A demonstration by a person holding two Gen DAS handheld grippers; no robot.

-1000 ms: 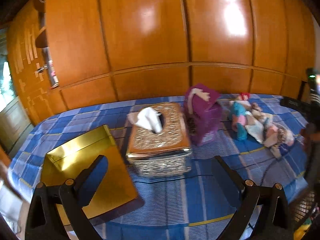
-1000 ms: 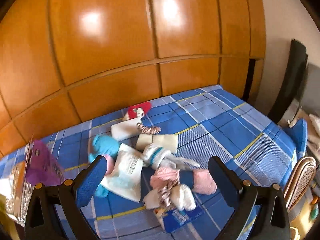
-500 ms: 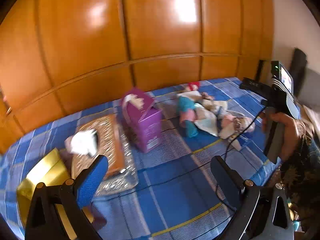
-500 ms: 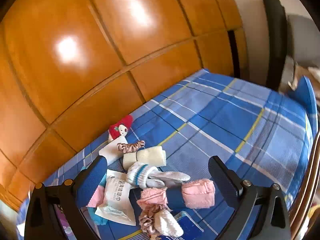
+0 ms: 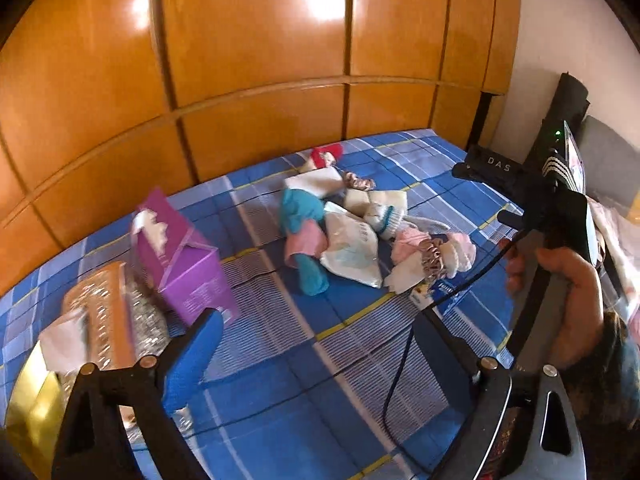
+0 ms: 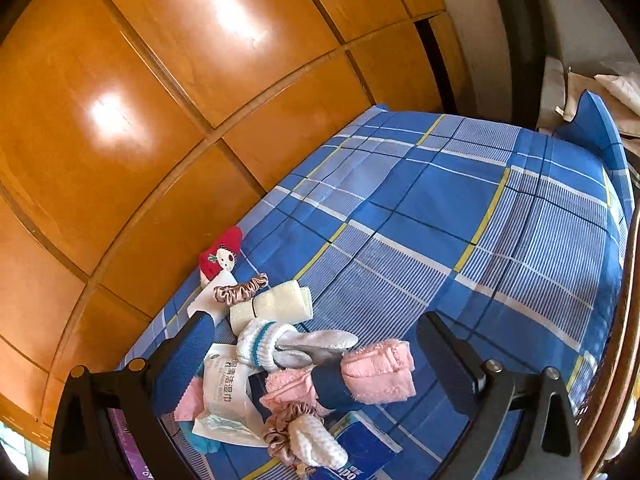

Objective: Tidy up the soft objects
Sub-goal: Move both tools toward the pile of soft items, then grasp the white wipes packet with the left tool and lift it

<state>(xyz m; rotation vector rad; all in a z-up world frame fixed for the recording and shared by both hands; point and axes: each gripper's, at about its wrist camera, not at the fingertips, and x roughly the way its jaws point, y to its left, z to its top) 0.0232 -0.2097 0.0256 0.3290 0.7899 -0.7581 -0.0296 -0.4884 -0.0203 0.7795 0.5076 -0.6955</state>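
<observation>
Tissue box (image 5: pixel 182 256) left of sock pile (image 5: pixel 360 228) on bedsheet (image 5: pixel 304 360)

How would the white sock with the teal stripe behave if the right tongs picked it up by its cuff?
The white sock with the teal stripe would probably go floppy: its foot lies flat and limp past the bunched cuff. It looks light, thin knit fabric. Because it lies against the pink towel roll, lifting might nudge that roll. The right tongs are open above the pile.

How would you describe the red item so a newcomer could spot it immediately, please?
On the blue plaid bedspread, a pile of soft things lies near the wooden wall. At its wall-side end sits the red item, the only red piece, with a small embroidered face.
</observation>
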